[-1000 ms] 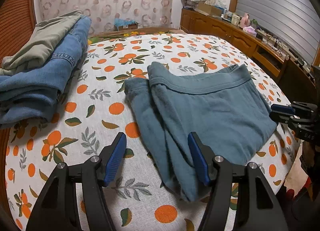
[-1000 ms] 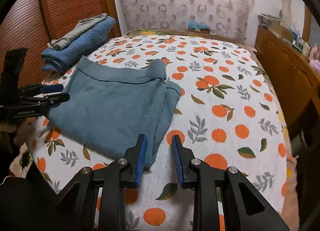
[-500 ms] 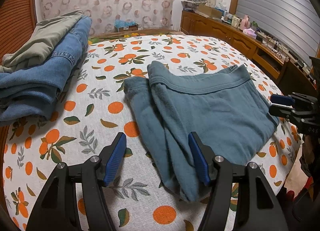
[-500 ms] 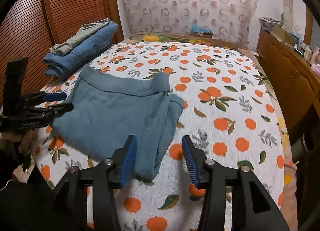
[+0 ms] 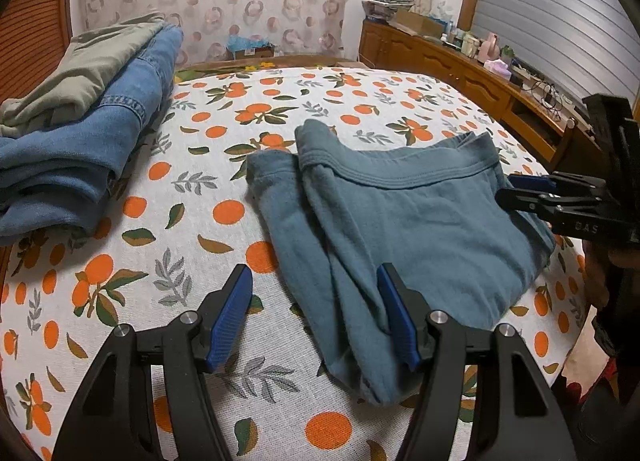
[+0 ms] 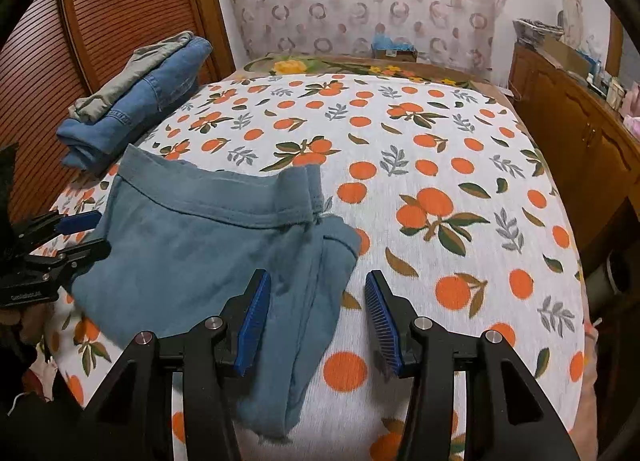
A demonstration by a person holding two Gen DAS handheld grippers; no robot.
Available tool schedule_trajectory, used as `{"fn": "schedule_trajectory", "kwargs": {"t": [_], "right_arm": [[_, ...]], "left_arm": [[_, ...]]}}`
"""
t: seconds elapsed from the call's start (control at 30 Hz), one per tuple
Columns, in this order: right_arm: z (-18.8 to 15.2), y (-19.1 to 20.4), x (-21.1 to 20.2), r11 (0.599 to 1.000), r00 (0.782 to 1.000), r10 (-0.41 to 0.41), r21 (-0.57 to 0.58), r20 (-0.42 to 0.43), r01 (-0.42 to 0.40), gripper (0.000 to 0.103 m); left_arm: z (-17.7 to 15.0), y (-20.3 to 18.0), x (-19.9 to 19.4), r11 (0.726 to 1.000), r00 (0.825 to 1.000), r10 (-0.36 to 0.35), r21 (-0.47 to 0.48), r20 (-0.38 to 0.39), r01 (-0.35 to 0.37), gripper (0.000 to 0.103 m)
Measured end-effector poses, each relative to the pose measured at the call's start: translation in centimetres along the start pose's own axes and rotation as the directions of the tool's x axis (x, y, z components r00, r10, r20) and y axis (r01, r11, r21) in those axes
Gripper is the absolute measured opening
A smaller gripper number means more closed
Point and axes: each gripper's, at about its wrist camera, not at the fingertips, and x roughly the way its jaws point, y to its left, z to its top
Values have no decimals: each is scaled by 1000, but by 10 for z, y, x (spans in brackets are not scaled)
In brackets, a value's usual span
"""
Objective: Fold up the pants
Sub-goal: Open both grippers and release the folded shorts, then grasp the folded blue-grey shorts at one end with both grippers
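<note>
My right gripper [image 6: 318, 317], jaws just spread and pinching nothing, straddles the teal pants' [image 6: 208, 245] near corner, leg-ends pointing toward me.

Two handheld grippers of matte black plastic: the left gripper [image 5: 314, 317] and right gripper [image 6: 318, 319] each carry ribbed blue pads [image 6: 254, 321] on angular fingers fixed with round silver screws [image 5: 436, 316]; pale lettering marks the black body behind the fingers.

One pair of teal pants [image 5: 420, 221], two folded garments stacked — jeans [image 5: 80, 149], olive trousers [image 5: 92, 65] — two grippers.
</note>
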Motion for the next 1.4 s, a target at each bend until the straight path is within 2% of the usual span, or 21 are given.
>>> {"fn": "schedule_trajectory", "kwargs": {"t": [0.23,0.3,0.4,0.6,0.77,0.93,1.03,1.4], "right_arm": [[2,5,8,1000,1000,3,-23,18,-3,49],[1,5,8,1000,1000,9,-23,23,-9,40],[-1,4,7,999,999,22,-27,27,-21,34],[-2,2,7,998,998,54,-19,28,-54,18],[-1,5,6,998,998,59,-26,26,-58,12],[0,5,3,997,997,71,-24,41,-70,10],[1,6,-6,997,995,73,-26,74,-72,9],[29,12,-43,994,979,76,-87,187,-61,9]], "left_arm": [[5,3,1,999,1000,-16,-29,-15,16,65],[10,5,2,999,1000,-12,-37,-10,12,65],[20,10,6,999,1000,-14,-52,-7,14,61],[33,25,22,990,997,-69,-123,-33,64,56],[37,20,28,992,997,-67,-110,-32,63,53],[36,17,28,988,993,-113,-105,-30,110,20],[37,12,18,990,994,-107,-94,2,107,16],[69,2,-46,996,981,-82,-33,174,89,15]]}}
